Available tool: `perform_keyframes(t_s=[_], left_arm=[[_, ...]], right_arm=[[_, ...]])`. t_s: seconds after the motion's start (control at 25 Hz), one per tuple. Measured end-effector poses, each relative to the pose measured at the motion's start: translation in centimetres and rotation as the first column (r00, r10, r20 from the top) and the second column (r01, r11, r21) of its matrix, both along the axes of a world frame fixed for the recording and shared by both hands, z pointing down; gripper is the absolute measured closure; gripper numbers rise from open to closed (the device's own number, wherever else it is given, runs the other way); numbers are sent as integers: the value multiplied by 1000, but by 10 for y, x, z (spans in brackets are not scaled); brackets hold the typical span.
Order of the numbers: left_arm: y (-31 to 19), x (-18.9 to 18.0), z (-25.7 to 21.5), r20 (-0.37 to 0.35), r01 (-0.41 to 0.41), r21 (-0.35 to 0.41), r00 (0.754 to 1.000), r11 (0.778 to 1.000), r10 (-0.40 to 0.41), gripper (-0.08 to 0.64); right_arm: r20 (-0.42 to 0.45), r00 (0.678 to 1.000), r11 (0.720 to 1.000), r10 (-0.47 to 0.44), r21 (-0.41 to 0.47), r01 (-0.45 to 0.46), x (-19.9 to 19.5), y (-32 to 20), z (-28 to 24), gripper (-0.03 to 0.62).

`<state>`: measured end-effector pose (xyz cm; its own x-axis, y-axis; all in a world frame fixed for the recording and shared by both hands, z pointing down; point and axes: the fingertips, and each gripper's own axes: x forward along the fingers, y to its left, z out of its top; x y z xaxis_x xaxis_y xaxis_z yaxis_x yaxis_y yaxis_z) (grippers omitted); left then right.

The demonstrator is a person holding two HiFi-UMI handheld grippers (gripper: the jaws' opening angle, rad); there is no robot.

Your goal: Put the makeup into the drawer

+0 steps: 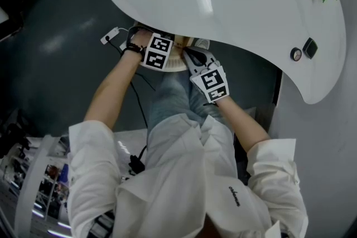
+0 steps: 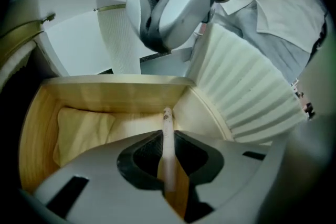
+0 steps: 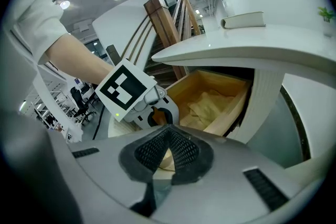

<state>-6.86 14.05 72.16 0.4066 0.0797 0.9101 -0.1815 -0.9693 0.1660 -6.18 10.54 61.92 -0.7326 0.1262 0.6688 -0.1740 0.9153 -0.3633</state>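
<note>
My left gripper (image 2: 167,140) is clamped on a slim makeup pencil (image 2: 167,119) pointing into the open wooden drawer (image 2: 105,93) just ahead of its tips, right gripper (image 3: 167,134) closed empty alongside; next probably lower, release.

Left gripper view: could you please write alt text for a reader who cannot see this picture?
The left tongs pinch a slim pale makeup stick, its speckled tip pointing into an open wooden drawer. A cream cloth lies inside the drawer, and a white ribbed panel stands to its right.
</note>
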Motion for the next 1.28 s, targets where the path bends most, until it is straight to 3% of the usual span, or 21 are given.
perform_keyframes(t_s=[0.6, 0.88, 1.08, 1.28], left_arm=[[15, -4, 47, 104, -29, -67, 994, 997, 36, 477], [15, -4, 47, 107, -36, -66, 993, 997, 43, 454], [1, -10, 24, 89, -11, 7, 996, 1000, 10, 425], [-9, -5, -42, -10, 79, 117, 997, 990, -79, 419]], right_arm=[[10, 999, 999, 42, -9, -42, 4, 2, 0, 575], [10, 998, 998, 55, -9, -55, 6, 1, 0, 575], [31, 995, 996, 92, 1, -92, 6, -5, -15, 575], [73, 984, 986, 163, 24, -165, 23, -19, -57, 575]])
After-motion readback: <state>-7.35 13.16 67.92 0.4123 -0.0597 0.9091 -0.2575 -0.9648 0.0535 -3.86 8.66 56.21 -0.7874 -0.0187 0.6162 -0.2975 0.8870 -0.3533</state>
